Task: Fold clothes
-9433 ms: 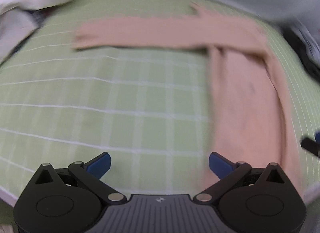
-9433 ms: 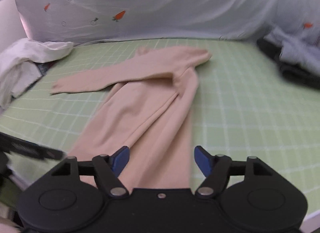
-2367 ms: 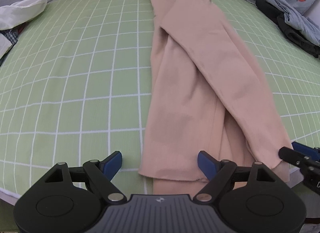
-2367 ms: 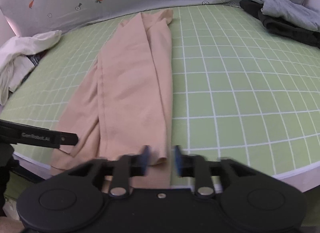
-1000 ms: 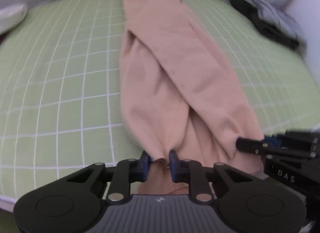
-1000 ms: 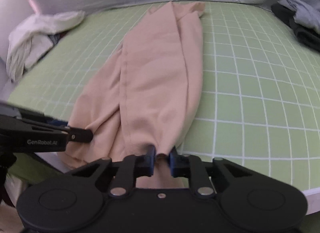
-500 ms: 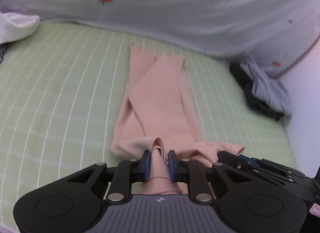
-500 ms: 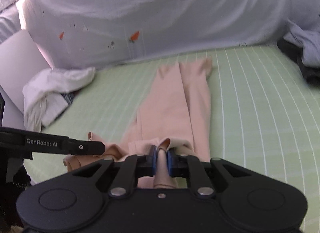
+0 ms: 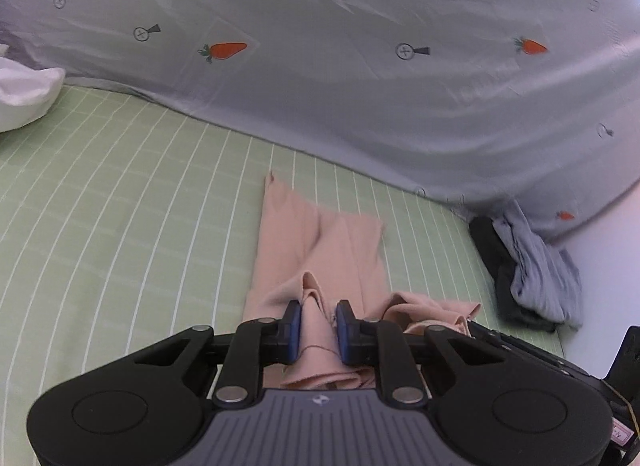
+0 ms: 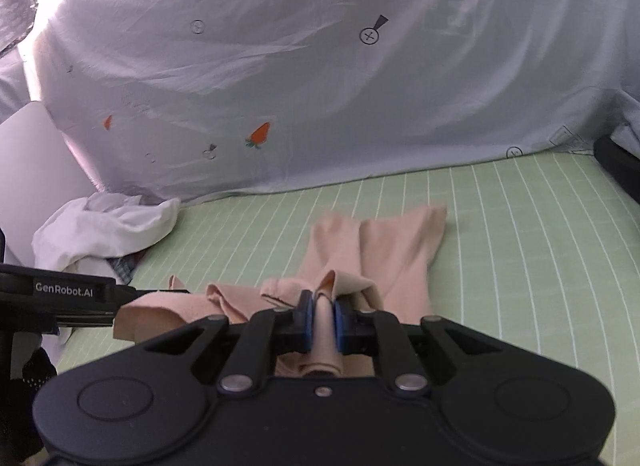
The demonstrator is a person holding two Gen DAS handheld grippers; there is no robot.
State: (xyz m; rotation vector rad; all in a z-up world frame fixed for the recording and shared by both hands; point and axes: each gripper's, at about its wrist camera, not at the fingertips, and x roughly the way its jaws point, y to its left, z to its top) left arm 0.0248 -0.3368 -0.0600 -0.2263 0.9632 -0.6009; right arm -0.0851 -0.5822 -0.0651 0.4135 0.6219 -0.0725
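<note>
Left wrist view: garment [image 9: 320, 250] hem now lifted off bed [image 9: 120, 205].

Left gripper [image 9: 319, 324]: pitched downward, both blue pads [image 9: 293, 326] pressed on a bunched fold of garment [image 9: 320, 242], jaws nearly closed. Right gripper [image 10: 319, 320]: pitched downward, pads [image 10: 305, 320] clamped tight on another fold of the same garment, gap narrower than the left's. Each gripper's black frame shows at the edge of the other's view, side by side. No hand visible.
</note>
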